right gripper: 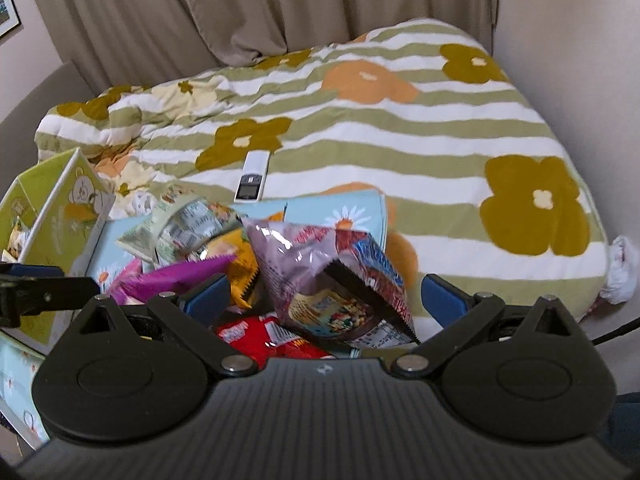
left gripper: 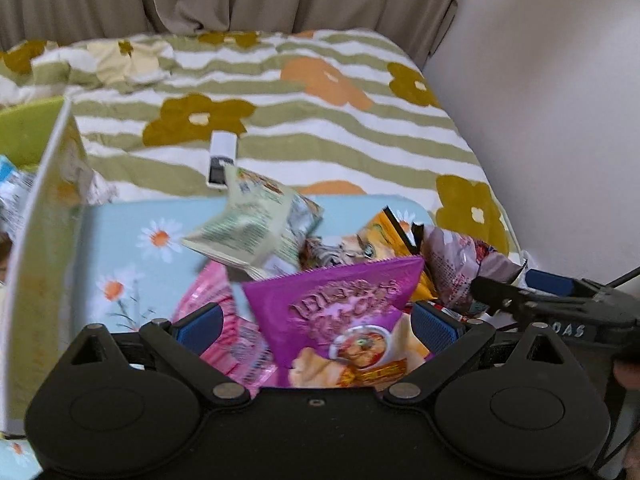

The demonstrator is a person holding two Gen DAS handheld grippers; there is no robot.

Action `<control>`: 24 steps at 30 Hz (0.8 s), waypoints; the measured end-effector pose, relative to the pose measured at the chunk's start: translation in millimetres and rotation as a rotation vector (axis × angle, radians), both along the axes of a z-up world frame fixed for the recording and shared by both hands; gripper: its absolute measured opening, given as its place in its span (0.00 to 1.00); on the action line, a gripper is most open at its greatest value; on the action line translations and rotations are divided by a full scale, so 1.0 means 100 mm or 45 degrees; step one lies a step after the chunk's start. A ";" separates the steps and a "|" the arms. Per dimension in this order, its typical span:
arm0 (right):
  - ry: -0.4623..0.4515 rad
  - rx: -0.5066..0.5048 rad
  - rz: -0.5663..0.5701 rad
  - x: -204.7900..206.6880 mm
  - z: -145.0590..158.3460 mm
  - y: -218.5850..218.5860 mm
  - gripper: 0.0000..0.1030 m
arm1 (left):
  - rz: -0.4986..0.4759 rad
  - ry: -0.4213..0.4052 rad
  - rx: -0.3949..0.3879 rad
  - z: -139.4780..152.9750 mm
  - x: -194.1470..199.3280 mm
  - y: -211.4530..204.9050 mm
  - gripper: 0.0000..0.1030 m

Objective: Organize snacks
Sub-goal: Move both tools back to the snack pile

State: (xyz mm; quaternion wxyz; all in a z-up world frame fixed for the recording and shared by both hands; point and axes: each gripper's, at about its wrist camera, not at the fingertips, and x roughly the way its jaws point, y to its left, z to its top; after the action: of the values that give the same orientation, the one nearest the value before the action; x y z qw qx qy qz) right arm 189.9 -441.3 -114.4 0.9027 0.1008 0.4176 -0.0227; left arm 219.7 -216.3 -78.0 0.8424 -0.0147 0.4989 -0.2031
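left claw [left gripper: 316,322] agape over purple packet [left gripper: 340,312] | right claw [right gripper: 324,294] agape | print unreadable

— Can any lettering be read here?
— Only "DAS", seen reversed on the black body of the right gripper [left gripper: 576,308] in the left wrist view.
— And the snack packets?
— The purple packet [left gripper: 344,312] carries upside-down lettering, too blurred to read.
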 end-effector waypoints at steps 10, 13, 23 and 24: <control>0.005 0.037 0.070 0.10 -0.20 -0.14 1.00 | 0.015 0.140 -0.036 -0.31 0.14 -0.22 0.99; 0.018 0.046 0.082 0.14 -0.25 -0.16 1.00 | 0.003 0.140 -0.015 -0.35 0.14 -0.25 0.98; 0.035 0.055 0.132 0.29 -0.38 -0.17 1.00 | -0.018 0.151 0.008 -0.40 0.16 -0.27 0.73; 0.038 0.051 0.138 0.30 -0.39 -0.17 1.00 | -0.015 0.157 0.002 -0.40 0.17 -0.26 0.61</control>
State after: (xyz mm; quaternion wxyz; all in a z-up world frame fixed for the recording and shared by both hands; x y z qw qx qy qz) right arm 220.2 -458.8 -153.2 0.8942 0.0957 0.4361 0.0332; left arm 236.2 -242.5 -118.0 0.8088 -0.0238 0.5502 -0.2063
